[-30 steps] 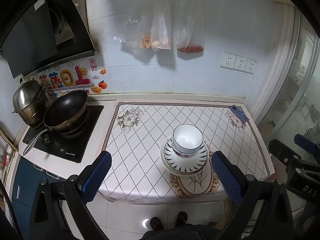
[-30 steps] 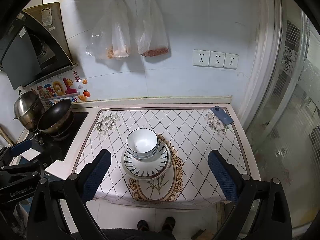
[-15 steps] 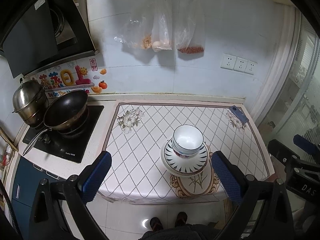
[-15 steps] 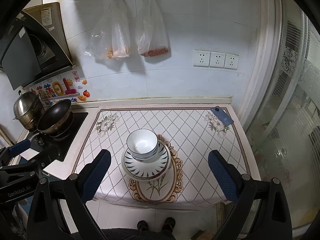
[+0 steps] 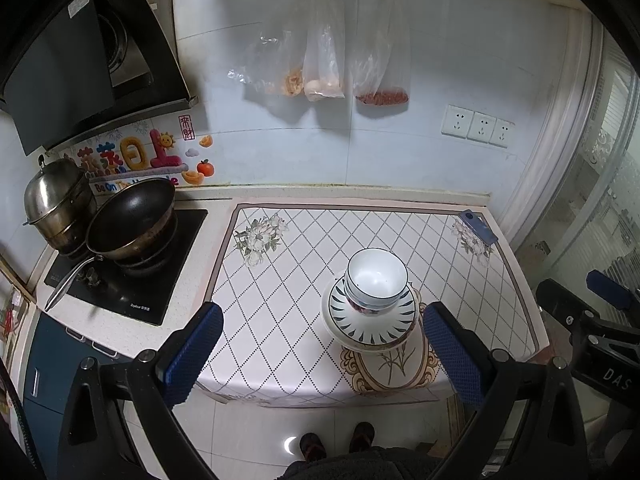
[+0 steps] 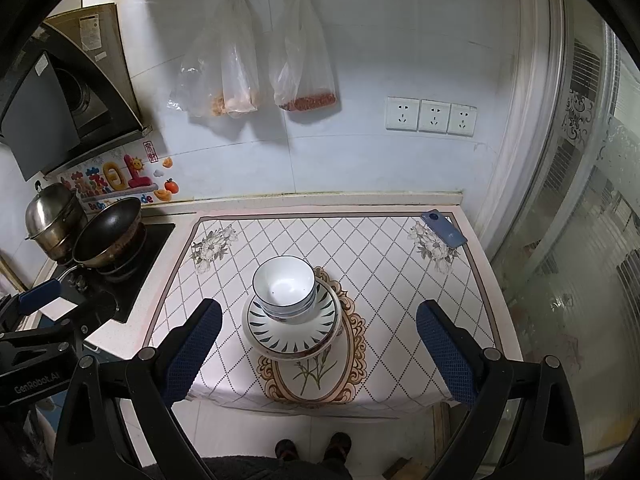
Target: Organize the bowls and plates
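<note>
The left gripper (image 5: 320, 344), black with bumpy blue pads, is spread wide and holds nothing. The right gripper (image 6: 320, 344) looks the same: black arms, blue dotted pads, wide apart, holding nothing. Both hang in the air above the front edge of the counter and touch nothing.

The white round bowls (image 6: 285, 290) sit one inside another, smooth and shiny, with blue marks on the outside. They rest on a stack of round white plates with dark leaf marks around the rim (image 6: 292, 330). The whole pile stands near the middle of the counter, on the top of a gold oval picture printed on the white cloth with thin diamond lines (image 6: 380, 264).

A flat blue phone (image 6: 444, 229) lies at the far right corner of the cloth, well apart from the dishes. To the left, a black round wok (image 5: 132, 220) sits on a black glass stove (image 5: 160, 280), with a shiny steel pot (image 5: 56, 200) just behind it. Clear plastic bags (image 5: 324, 60) hang on the pale wall.
</note>
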Available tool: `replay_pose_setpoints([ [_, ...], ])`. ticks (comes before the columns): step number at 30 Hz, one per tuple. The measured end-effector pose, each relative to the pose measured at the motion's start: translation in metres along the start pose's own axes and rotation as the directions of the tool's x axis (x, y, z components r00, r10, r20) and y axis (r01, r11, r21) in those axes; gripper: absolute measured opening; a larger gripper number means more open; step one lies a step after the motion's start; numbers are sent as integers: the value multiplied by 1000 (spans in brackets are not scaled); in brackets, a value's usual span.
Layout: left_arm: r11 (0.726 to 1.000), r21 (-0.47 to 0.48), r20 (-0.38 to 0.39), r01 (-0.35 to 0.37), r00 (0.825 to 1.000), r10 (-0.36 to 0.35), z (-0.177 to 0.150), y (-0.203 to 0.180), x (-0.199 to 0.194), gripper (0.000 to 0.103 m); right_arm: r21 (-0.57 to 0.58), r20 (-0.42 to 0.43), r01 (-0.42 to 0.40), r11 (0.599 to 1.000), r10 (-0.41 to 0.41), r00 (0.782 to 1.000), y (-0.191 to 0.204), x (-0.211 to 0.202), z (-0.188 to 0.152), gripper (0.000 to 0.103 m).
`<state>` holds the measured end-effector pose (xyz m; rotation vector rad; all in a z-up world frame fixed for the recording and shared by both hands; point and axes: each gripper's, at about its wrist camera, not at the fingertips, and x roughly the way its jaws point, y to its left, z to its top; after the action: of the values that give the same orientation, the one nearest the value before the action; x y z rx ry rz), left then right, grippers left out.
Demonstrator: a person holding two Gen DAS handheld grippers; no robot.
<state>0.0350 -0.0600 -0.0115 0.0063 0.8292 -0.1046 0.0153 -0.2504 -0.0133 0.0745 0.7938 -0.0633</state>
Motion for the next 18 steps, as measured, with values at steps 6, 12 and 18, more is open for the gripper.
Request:
replay_pose_setpoints([
  [6,1000,-3,0,-2,1000,2,-3,1,2,102,3,1,-1,1000,1,1000,1,0,-2,100],
  [12,1000,-2,2,-3,1000,3,-2,0,1,102,5,1,-1,1000,1,1000,2,-1,-3,100],
  [18,1000,0,4,-4,1000,4,-4,1,1,102,6,3,-4,1000,4,1000,3,-1,-3,100],
])
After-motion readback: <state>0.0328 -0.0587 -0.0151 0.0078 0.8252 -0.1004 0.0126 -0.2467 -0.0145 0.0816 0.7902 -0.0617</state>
